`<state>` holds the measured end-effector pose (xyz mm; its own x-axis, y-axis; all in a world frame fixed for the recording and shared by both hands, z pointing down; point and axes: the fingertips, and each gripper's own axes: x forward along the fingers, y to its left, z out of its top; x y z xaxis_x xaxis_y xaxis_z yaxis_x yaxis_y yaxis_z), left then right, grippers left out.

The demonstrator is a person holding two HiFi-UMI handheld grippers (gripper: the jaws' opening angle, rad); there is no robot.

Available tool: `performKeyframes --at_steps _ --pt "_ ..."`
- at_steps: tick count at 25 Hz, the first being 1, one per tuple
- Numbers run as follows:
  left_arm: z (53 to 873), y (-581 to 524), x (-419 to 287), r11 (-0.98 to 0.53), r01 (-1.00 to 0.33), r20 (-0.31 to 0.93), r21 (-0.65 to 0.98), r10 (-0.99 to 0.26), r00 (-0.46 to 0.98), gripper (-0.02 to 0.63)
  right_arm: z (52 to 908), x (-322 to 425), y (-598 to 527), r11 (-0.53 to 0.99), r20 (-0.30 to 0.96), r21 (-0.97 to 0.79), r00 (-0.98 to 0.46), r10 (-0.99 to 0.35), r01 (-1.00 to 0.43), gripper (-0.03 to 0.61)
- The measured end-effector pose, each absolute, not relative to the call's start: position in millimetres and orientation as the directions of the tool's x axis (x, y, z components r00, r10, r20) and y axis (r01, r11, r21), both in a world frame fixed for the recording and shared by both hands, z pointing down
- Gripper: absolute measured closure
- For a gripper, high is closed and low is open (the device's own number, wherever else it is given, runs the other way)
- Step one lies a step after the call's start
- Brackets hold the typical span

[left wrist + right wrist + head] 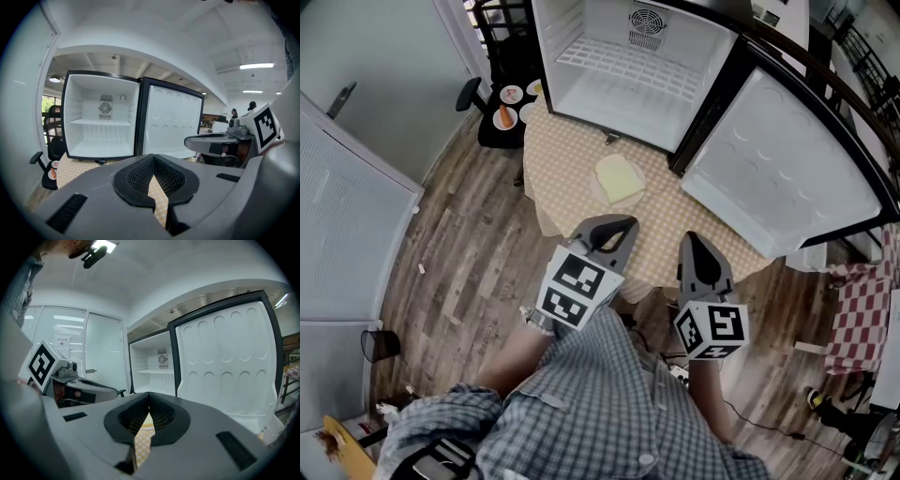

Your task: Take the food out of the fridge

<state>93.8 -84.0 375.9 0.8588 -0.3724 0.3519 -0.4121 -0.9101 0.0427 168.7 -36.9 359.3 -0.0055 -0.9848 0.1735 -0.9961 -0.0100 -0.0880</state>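
At the far left, a black chair stands on the wooden floor and carries small plates with food. Just beside it is the desk, covered with a checked cloth. The fridge stands at the back of the desk. In front of the fridge, a slice of bread lies on a plate on the cloth, outside the fridge. Near the front edge of the desk, the left gripper points toward the bread. Its fingers are pressed together at the tips and only the cloth shows behind them. The right gripper is beside it, a little apart, and its fingers are also together. At the right, the fridge door is wide open.
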Motion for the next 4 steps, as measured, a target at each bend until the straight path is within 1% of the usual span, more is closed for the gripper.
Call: performKeyframes --at_steps 4 --pt "374.4 -76.8 95.4 -0.912 -0.408 0.355 0.042 -0.368 0.860 0.607 358.4 166.8 -32.3 -0.007 0.174 -0.092 -0.009 -0.985 -0.996 0.569"
